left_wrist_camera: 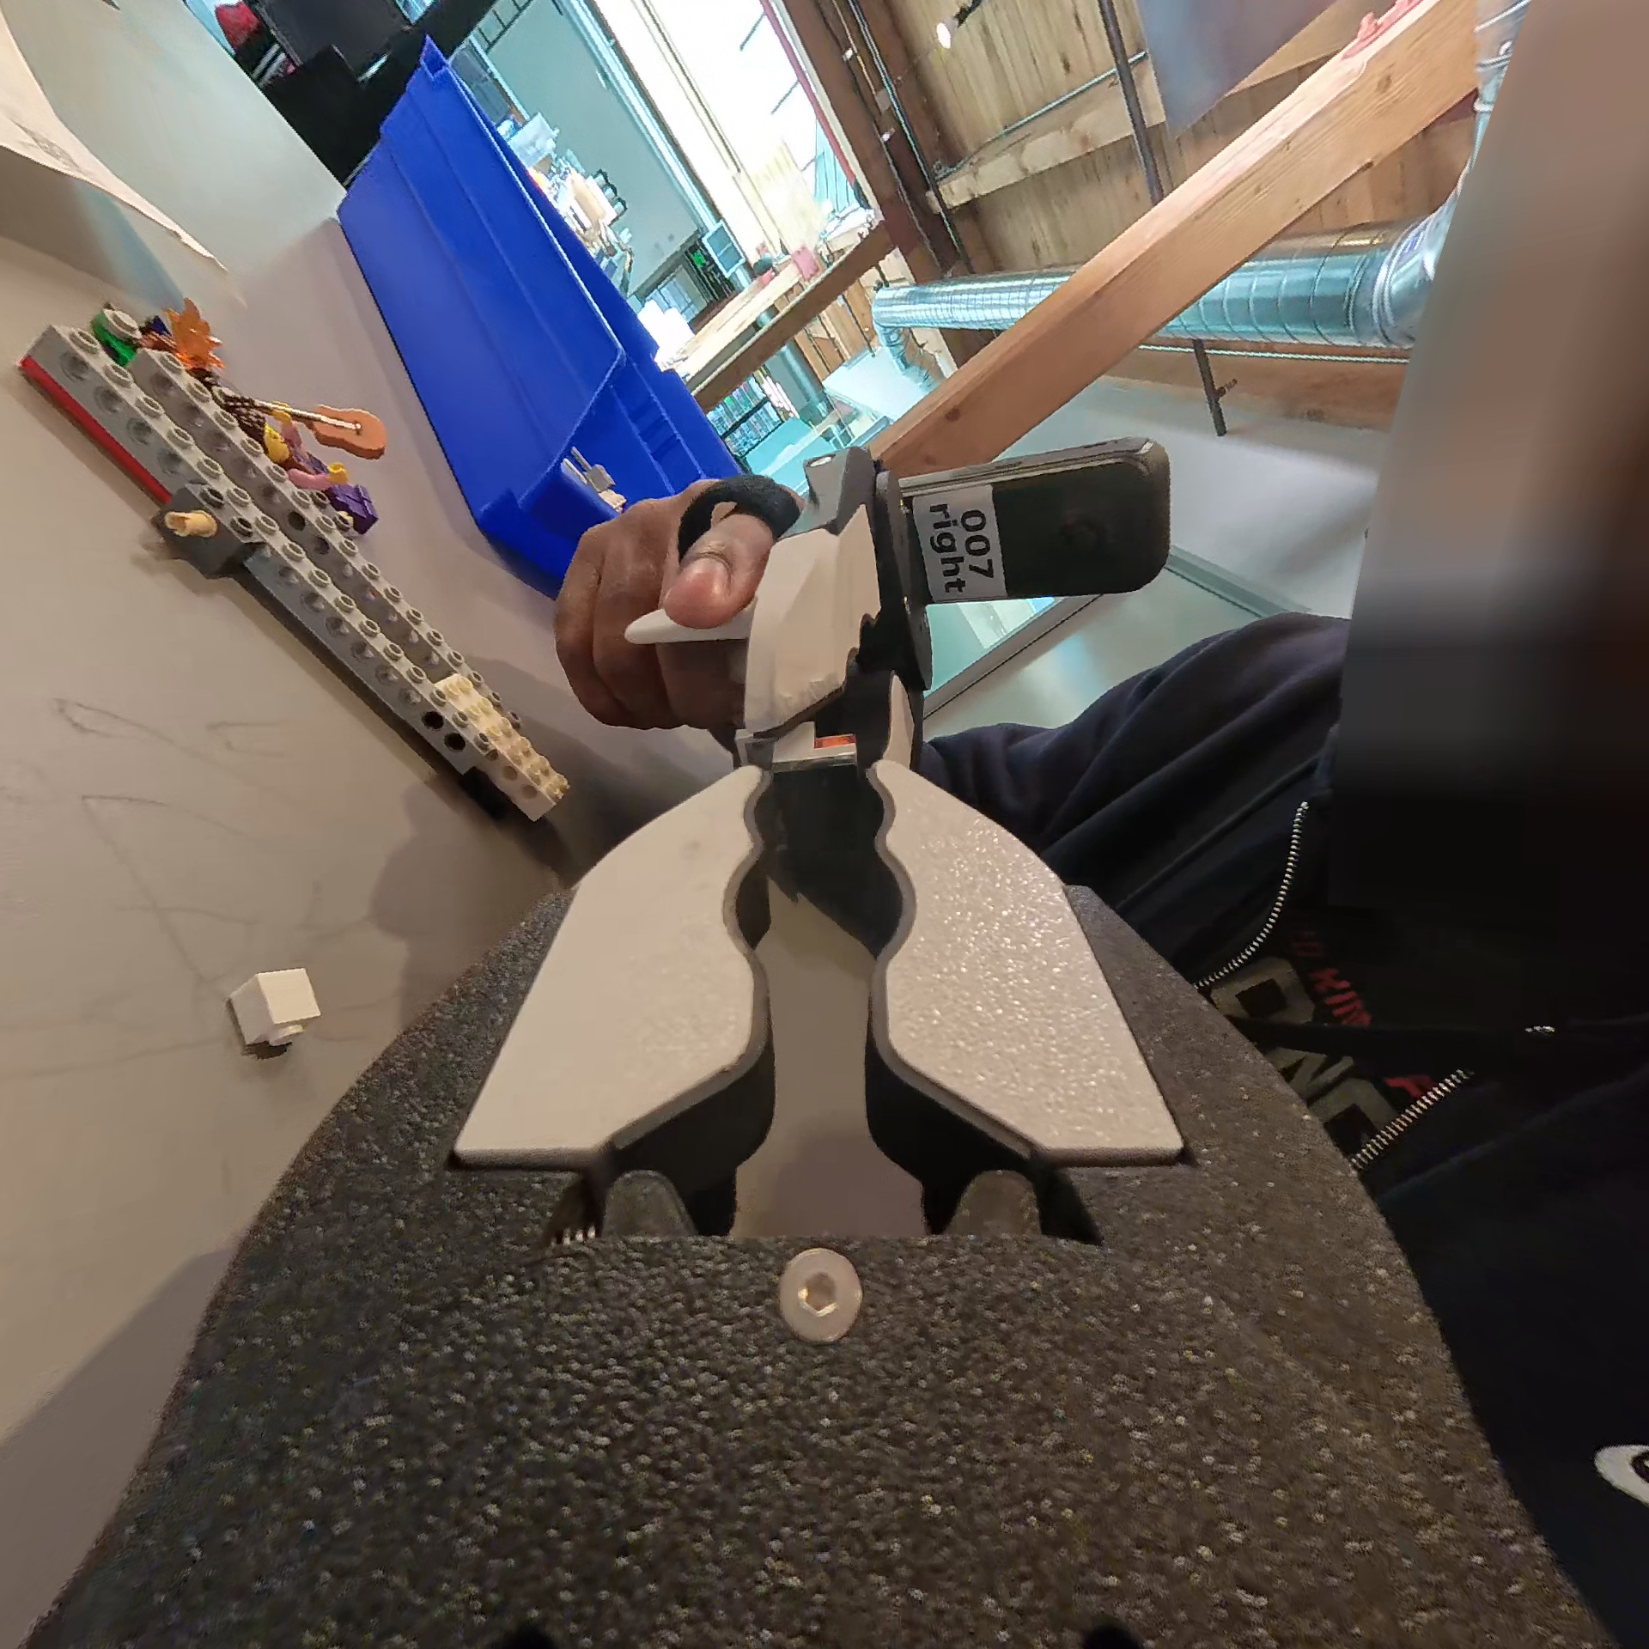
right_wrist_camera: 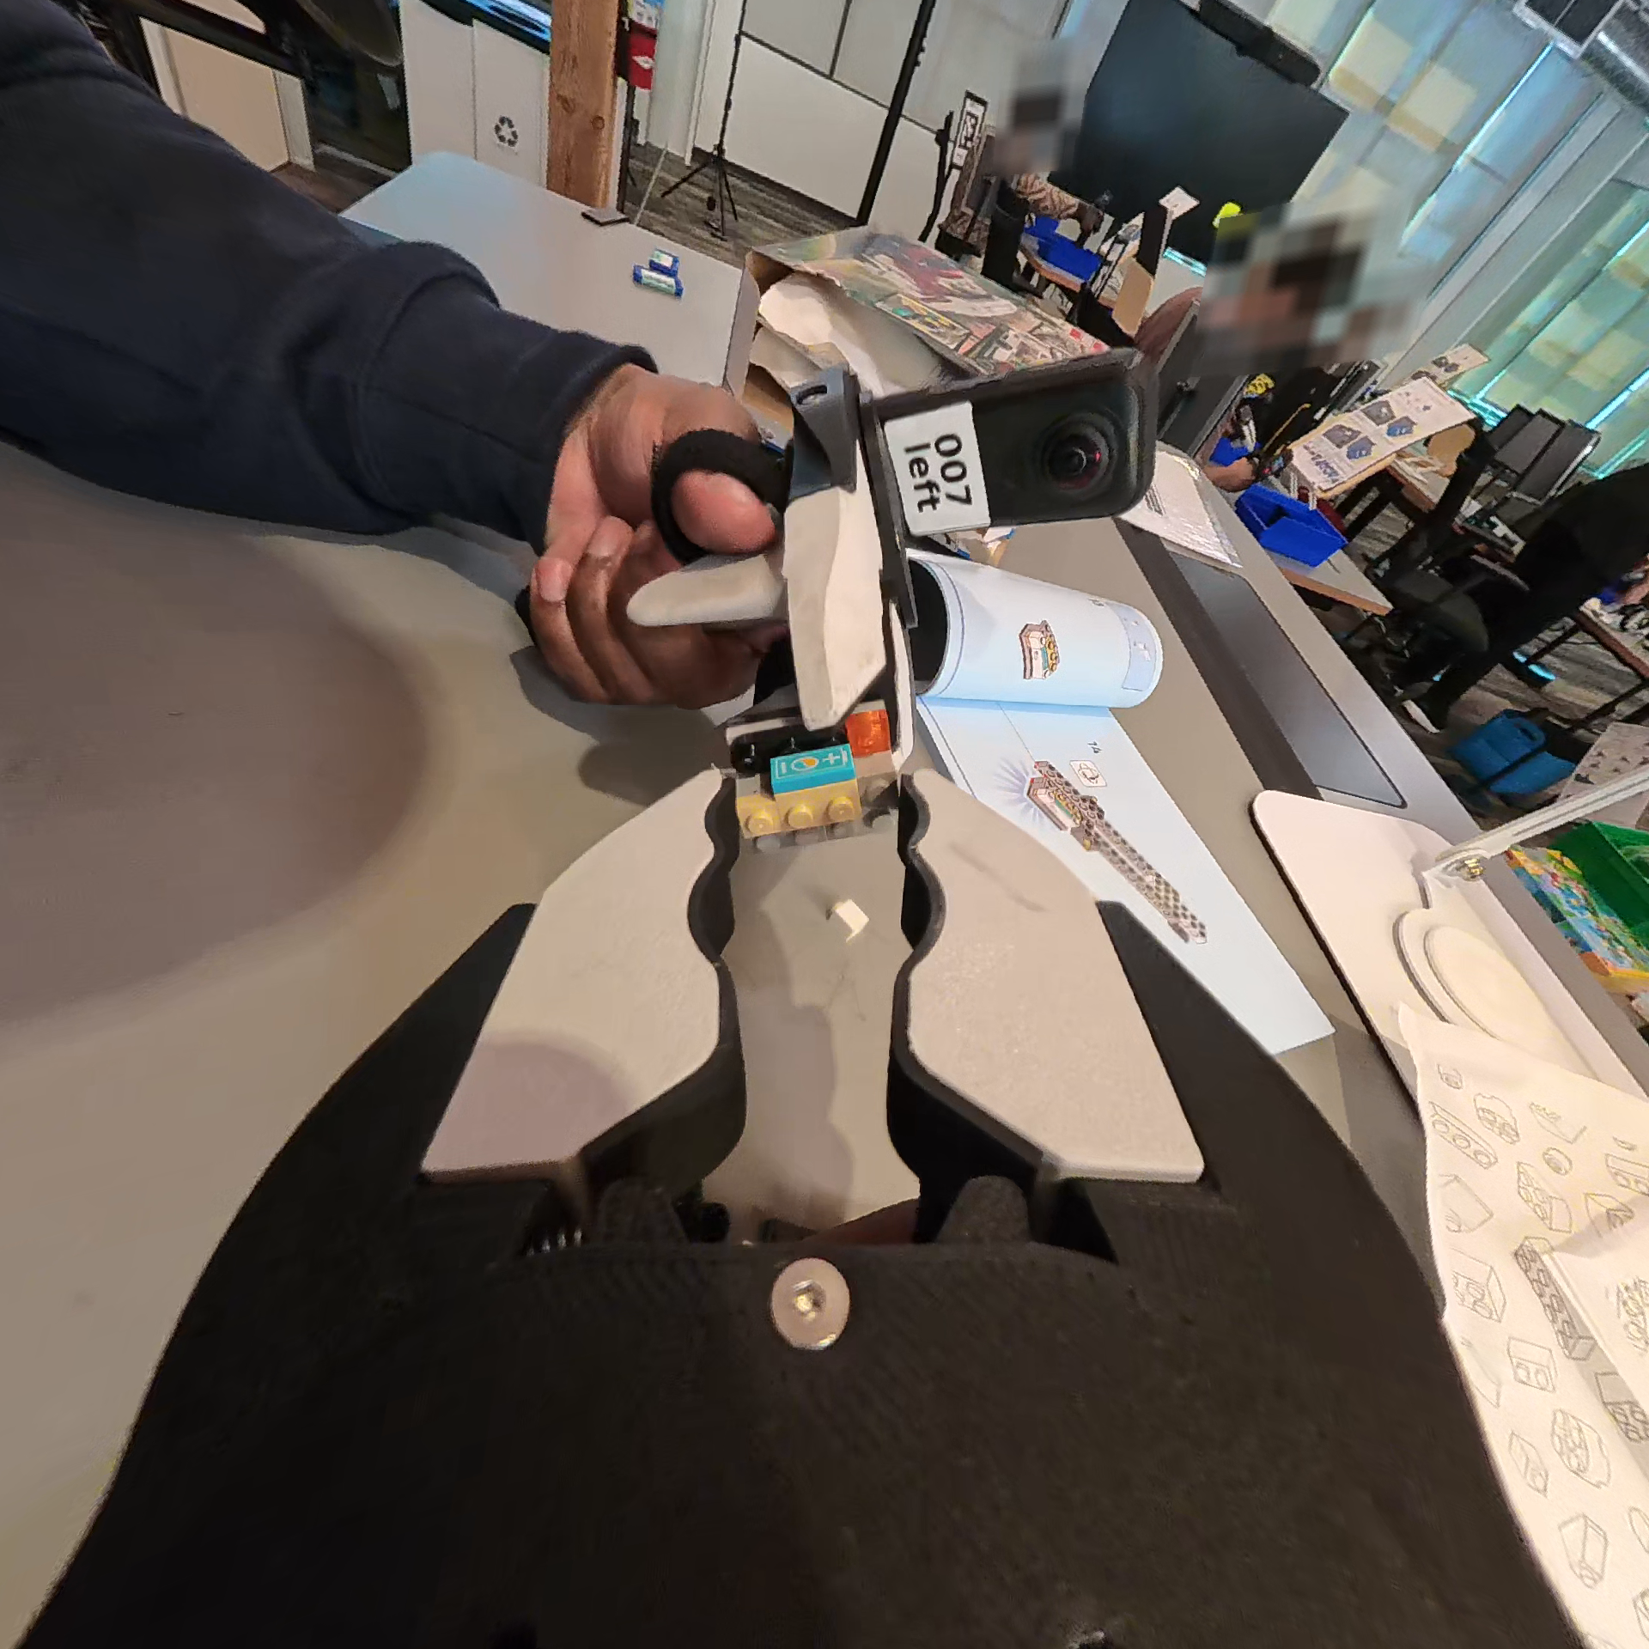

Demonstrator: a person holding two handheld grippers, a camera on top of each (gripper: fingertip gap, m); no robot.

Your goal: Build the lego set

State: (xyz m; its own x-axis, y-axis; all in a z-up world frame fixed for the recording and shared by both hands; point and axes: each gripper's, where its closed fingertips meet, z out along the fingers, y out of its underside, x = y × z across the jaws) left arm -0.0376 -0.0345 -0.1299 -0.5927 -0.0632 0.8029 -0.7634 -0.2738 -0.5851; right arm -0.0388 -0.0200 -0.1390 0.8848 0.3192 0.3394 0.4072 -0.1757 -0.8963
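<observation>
A small brick assembly (right_wrist_camera: 803, 790) with tan studs, a teal tile, an orange clear piece and black parts hangs above the grey table (right_wrist_camera: 268, 803). My right gripper (right_wrist_camera: 814, 790) is shut on it from both sides. My left gripper (right_wrist_camera: 848, 705) comes in from above in this view and clamps the assembly's top by the orange piece. In the left wrist view my left gripper (left_wrist_camera: 816, 781) grips the assembly's (left_wrist_camera: 816, 757) grey underside, and the right gripper (left_wrist_camera: 794, 705), held by a hand, meets it from the far side.
A long grey brick build (left_wrist_camera: 268, 535) with a minifigure and guitar (left_wrist_camera: 348, 428) lies by a blue bin (left_wrist_camera: 517, 294). A loose white brick (left_wrist_camera: 272, 1004) lies on the table, also seen below (right_wrist_camera: 848, 919). An open instruction booklet (right_wrist_camera: 1071, 803), white tray (right_wrist_camera: 1356, 892) and printed paper (right_wrist_camera: 1535, 1249) lie right. The grippers are tip to tip, or close to it. Between my left fingertips and the loose white brick (left_wrist_camera: 272, 1004) there is roughly 9 cm.
</observation>
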